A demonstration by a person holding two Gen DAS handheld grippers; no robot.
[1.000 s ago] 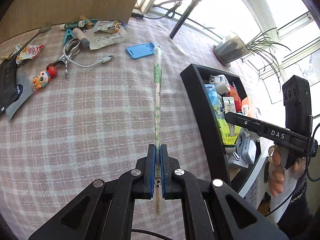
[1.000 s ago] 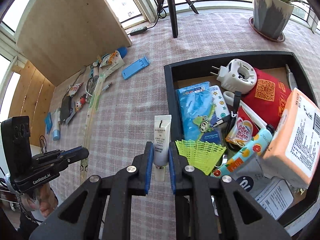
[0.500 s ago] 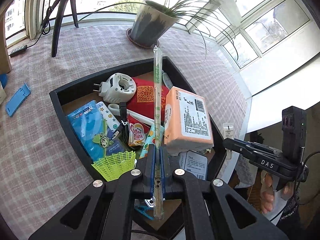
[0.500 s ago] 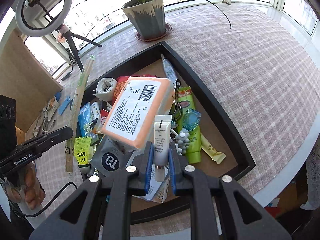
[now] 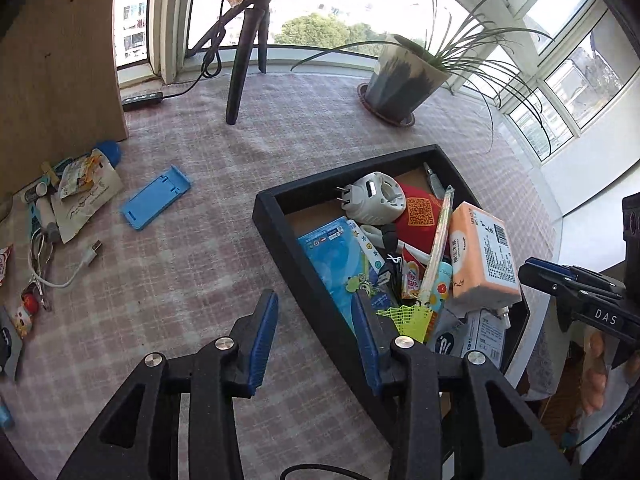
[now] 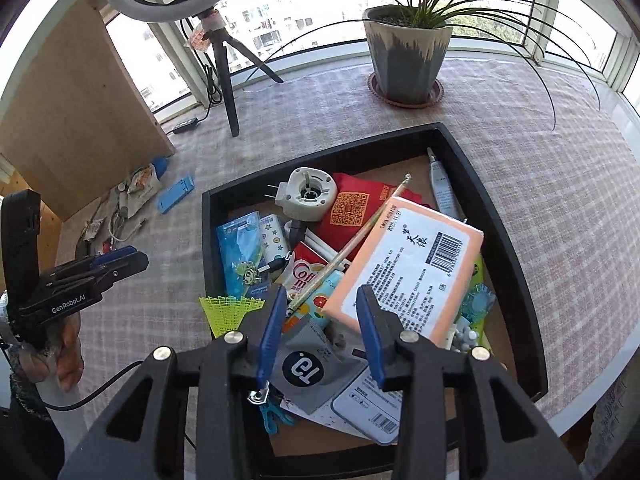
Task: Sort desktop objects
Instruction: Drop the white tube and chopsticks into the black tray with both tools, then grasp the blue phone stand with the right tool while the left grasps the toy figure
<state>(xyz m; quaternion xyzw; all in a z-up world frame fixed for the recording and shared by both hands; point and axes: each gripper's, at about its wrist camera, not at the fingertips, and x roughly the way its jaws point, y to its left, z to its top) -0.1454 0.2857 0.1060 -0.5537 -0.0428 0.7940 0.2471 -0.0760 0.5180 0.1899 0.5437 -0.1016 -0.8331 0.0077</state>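
Both grippers have just been opening. The left gripper [image 5: 314, 336] and right gripper [image 6: 320, 330] now stand released, nothing between their blue pads. The long wrapped chopsticks [image 6: 352, 242] lie slanted inside the black tray [image 6: 500, 240], across a red packet beside an orange tissue pack [image 6: 408, 268] — the tray is crowded. Left to sort, I judge: a blue phone stand [image 5: 155, 198], cable and small packets scattered on the checked tablecloth [image 5: 208, 256].

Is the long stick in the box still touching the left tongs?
Apart. The left wrist view shows the left tongs, whose jaws have just been opening, empty; the stick lies in the black box.
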